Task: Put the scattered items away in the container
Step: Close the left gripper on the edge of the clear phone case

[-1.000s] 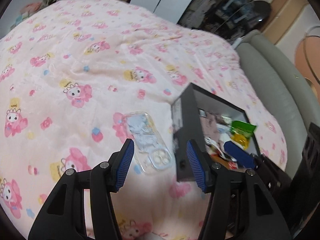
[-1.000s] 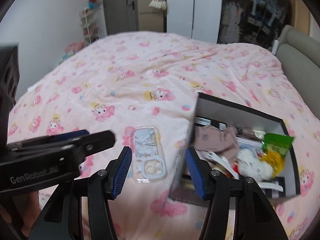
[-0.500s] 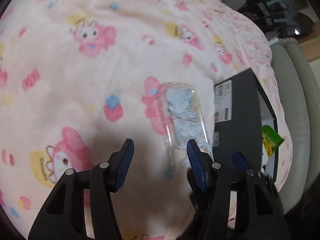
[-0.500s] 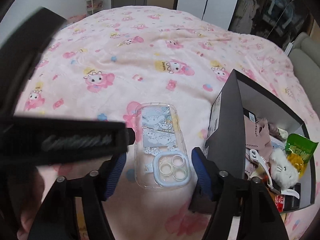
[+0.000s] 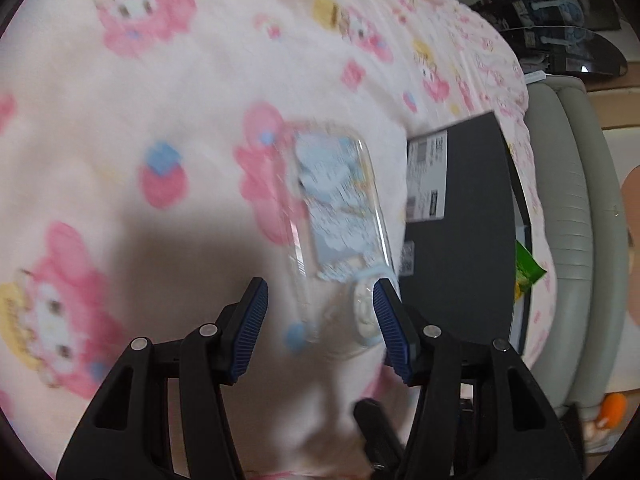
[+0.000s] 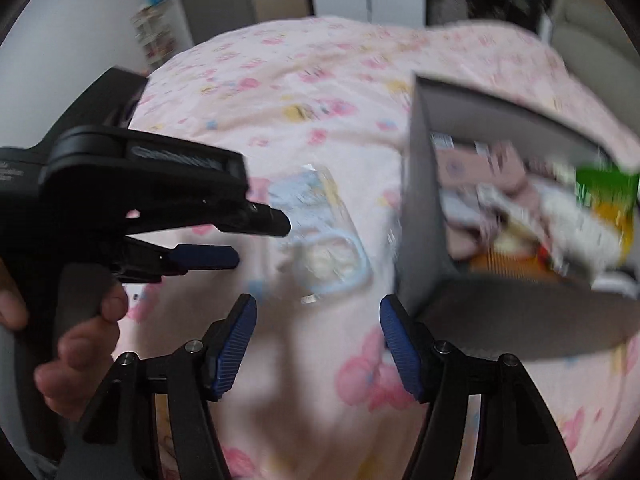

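**A:** Both grippers are low over the pink blanket (image 5: 120, 120), and the target is that clear phone case (image 5: 340, 216), lying flat just beside the dark box (image 5: 472, 216).

**B:** The box already holds a green packet (image 6: 604, 184) and soft bits, so the case looks like the last stray.

**A:** Left gripper (image 5: 318, 308) has its jaws apart, nothing pinched, with the camera-cutout end of the case right between the blue pads (image 5: 252, 316). Whether they touch it, I can't tell through the blur.

**B:** Right gripper (image 6: 318, 340) stands wide too, its jaws having just narrowed a little from their widest, with nothing between them; the case sits just ahead of its tips.

**A:** How will it handle?

**B:** Light, I'd judge, thin and springy, glossy, so slippery. It's sunk into soft bedding, which leaves little edge to catch.

**A:** So where to grab?

**B:** Across the two long sides, near the thicker camera ring, gently, because an empty case bows when squeezed.
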`<state>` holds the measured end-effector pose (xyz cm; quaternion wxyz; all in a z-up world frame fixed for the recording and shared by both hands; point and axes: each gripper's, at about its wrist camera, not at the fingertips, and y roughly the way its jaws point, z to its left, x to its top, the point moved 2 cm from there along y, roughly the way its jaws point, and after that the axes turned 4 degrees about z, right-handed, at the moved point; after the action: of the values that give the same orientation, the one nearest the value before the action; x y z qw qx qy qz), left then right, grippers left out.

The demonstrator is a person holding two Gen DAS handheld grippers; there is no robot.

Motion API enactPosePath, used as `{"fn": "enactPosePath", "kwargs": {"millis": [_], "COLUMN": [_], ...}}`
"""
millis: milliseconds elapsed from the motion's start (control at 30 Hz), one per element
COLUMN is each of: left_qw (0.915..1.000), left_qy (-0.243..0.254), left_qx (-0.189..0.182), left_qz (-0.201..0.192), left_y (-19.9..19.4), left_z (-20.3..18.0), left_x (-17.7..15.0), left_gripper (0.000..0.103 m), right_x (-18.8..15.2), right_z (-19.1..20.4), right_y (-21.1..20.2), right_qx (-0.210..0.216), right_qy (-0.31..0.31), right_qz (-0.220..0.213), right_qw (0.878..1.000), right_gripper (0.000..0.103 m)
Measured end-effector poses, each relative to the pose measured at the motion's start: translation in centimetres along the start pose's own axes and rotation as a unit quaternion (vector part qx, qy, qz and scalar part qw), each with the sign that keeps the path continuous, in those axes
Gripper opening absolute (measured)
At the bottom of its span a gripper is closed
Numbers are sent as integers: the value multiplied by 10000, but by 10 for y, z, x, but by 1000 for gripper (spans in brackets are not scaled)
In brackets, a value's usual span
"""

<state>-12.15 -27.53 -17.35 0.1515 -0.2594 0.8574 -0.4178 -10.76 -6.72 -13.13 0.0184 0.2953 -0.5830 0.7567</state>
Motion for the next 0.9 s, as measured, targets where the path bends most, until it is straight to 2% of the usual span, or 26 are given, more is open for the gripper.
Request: {"fn": "enactPosePath", "kwargs": {"millis": [133,167,200,233,333,367,467,600,633,667,700,733,767,800,900], "left_qw": [9998,9998,9998,9998,9996,9995,9992,9989,9990,9991,9988,9982,9968,9962,9980], "left_qy": [28,25,25,39,87,124,301,358,359,360,313,247,165,108,-200], "left_qx": [148,132,83,42,-179,-193,43,-102,-10,96,359,544,765,832,545], "left_qz": [135,149,156,179,215,208,267,288,256,214,113,4,-143,-211,-236], "left_y": [18,20,21,21,16,13,7,-8,-11,-11,-12,-14,-16,-16,-15], "left_z": [-5,-5,-5,-5,-9,-11,-14,-13,-13,-13,-12,-10,-7,-3,15], "left_x": [1,1,2,1,-5,-9,-32,-50,-52,-52,-51,-48,-45,-43,-33], "left_gripper": [55,52,42,37,29,17,19,19,23,37,56,61,61,61,59], "right_x": [-5,-6,-6,-8,-10,-13,-20,-32,-34,-35,-36,-36,-35,-35,-33], "right_z": [-16,-17,-17,-17,-21,-23,-35,-57,-61,-64,-67,-69,-69,-69,-67], "right_y": [12,12,12,11,6,4,-4,-8,-6,-3,1,5,10,14,23], "right_qx": [457,506,531,544,662,736,659,940,1044,1138,1262,1404,1559,1715,2004], "right_qy": [517,572,591,605,746,822,1036,1467,1581,1686,1809,1907,1996,2080,2251], "right_qz": [237,217,203,195,179,158,80,92,108,137,208,278,334,387,411], "right_qw": [9973,9968,9966,9965,9948,9938,9924,9847,9818,9790,9751,9712,9668,9622,9526], "right_gripper": [56,56,56,56,56,56,56,56,56,56,56,56,56,56,56]}}
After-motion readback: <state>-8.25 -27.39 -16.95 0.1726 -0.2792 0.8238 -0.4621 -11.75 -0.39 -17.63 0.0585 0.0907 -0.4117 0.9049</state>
